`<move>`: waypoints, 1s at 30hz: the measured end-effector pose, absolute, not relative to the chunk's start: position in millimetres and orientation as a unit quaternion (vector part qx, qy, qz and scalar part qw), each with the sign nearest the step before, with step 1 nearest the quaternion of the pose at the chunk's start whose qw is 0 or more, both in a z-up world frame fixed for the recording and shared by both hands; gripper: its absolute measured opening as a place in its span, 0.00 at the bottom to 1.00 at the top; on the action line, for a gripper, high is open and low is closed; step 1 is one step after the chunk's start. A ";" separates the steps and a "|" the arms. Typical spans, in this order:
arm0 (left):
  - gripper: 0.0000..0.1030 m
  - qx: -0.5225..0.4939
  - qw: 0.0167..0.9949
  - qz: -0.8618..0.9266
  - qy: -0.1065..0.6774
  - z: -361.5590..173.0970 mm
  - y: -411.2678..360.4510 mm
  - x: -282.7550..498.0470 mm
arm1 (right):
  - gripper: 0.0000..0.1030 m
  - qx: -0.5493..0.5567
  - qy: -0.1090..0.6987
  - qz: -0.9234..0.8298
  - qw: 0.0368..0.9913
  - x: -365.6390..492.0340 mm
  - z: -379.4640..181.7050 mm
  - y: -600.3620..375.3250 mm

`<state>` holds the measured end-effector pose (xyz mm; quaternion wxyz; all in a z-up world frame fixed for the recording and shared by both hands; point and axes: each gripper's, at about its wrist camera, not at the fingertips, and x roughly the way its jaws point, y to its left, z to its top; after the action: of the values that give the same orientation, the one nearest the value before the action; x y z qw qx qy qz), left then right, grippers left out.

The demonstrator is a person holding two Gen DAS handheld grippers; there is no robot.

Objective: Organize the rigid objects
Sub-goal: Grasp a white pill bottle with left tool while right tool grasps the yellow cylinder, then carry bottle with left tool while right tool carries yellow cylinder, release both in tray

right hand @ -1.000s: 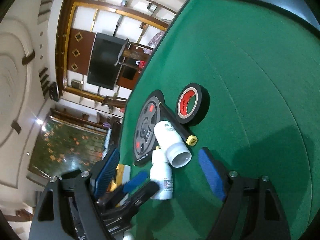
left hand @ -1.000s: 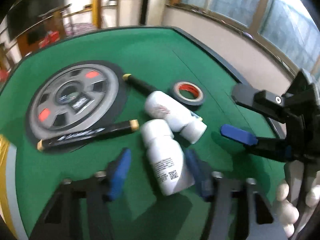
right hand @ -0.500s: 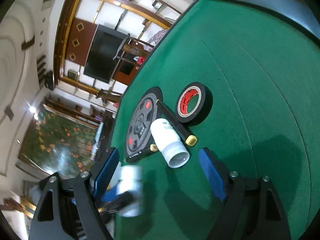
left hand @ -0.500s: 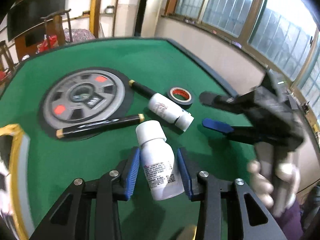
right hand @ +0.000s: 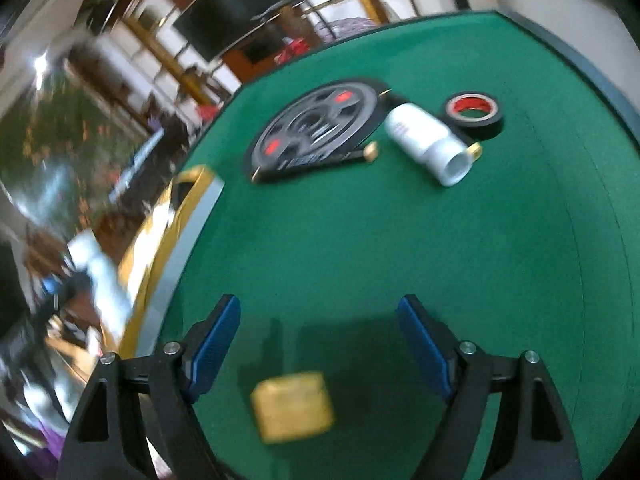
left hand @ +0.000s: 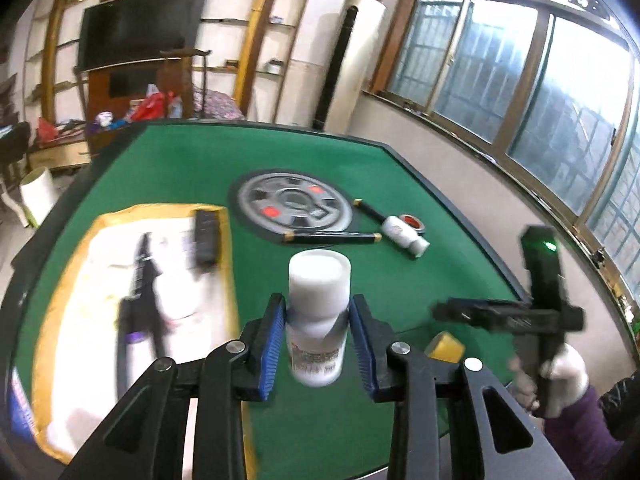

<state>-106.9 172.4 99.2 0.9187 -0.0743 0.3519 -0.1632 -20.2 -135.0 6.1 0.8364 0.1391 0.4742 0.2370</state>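
Since the earlier frame, the white bottle [left hand: 318, 316] has left the counter [left hand: 404, 280] and now hangs clamped in the left tool [left hand: 318, 340], whose jaws are closing. Fast swinging toward the yellow-rimmed tray [left hand: 66, 272] could twist it loose. The right tool [right hand: 318, 344] stands apart, empty.

Left tool [left hand: 318, 344] closing on white bottle [left hand: 318, 312], lifted above green table [left hand: 400, 288]; tray [left hand: 64, 312] contents blurred, possibly pens.
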 end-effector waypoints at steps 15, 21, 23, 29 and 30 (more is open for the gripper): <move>0.31 -0.165 0.907 -0.187 0.339 79.9 226.5 -134.7 | 0.40 -0.015 0.481 0.190 0.856 -70.7 -6.3 -79.7; 0.31 -0.183 0.910 -0.189 0.321 96.4 245.2 -147.3 | 0.40 0.014 0.463 0.202 0.863 -76.2 9.1 -80.4; 0.31 -0.190 0.911 -0.183 0.316 100.9 255.3 -152.1 | 0.40 0.020 0.454 0.218 0.864 -77.2 20.5 -73.7; 0.31 -0.212 0.915 -0.145 0.310 103.3 300.8 -169.4 | 0.40 0.010 0.434 0.300 0.849 -76.1 53.5 -13.8; 0.31 -0.214 0.916 -0.132 0.311 101.5 310.5 -172.3 | 0.40 0.006 0.433 0.317 0.844 -75.9 57.5 1.2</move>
<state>-172.3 310.5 101.5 0.9164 -0.2139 0.3114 -0.1325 -75.9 1.2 57.5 0.8439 0.0062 0.4330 0.3168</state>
